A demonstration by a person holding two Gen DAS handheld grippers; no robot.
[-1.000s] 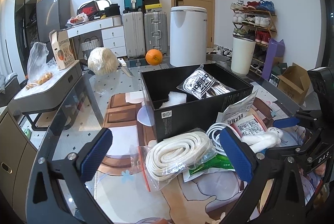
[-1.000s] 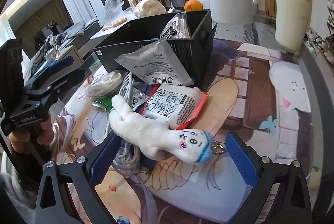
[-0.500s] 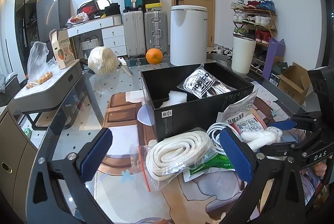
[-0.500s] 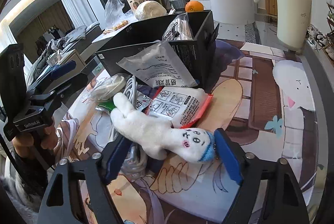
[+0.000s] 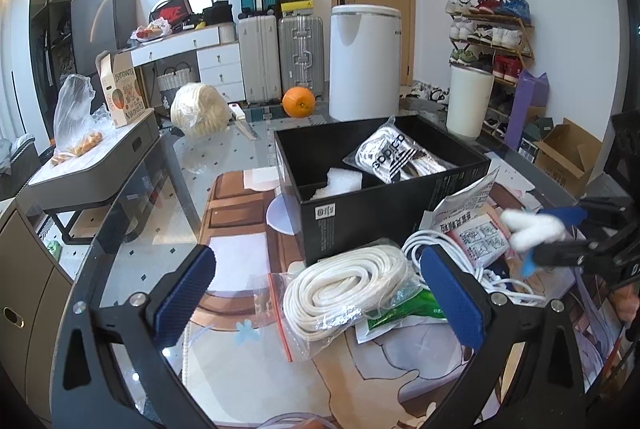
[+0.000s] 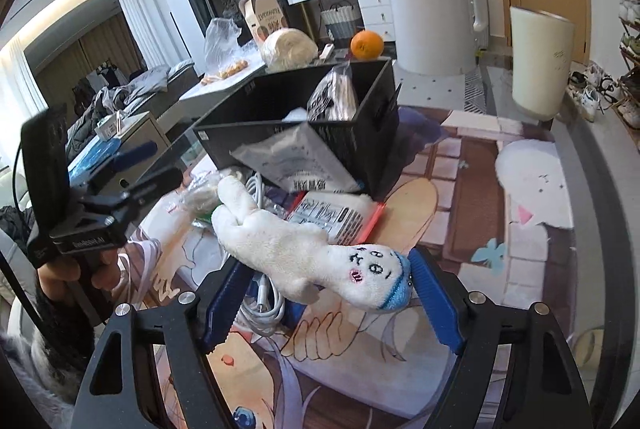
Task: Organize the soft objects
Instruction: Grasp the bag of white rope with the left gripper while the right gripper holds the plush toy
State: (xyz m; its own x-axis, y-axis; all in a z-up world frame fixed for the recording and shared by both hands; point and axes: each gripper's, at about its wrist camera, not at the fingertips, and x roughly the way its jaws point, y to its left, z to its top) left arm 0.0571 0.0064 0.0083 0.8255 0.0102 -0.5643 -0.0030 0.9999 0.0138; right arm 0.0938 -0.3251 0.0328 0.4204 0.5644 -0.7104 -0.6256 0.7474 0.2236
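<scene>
A white plush toy (image 6: 304, 253) with a blue cap and a stitched face hangs tilted just above the picture mat, and my right gripper (image 6: 328, 293) is shut on its head end. In the left wrist view the same toy (image 5: 532, 229) shows at the right between the right gripper's fingers (image 5: 560, 217). My left gripper (image 5: 316, 281) stands open over a bagged coil of white rope (image 5: 344, 285). Behind these stands an open black box (image 5: 380, 213) holding a bagged striped item (image 5: 396, 157) and white foam.
A white cable (image 6: 264, 305), a red-edged packet (image 6: 340, 217) and a grey pouch (image 6: 296, 161) lie in front of the box. Farther back are an orange (image 5: 298, 101), a ball of white yarn (image 5: 198, 107), a white bin (image 5: 364, 61) and a grey stand (image 5: 92, 165) at the left.
The right gripper's jaws closed in on the plush toy and raised it a little off the mat and the packets. The left gripper stayed where it was, open.
</scene>
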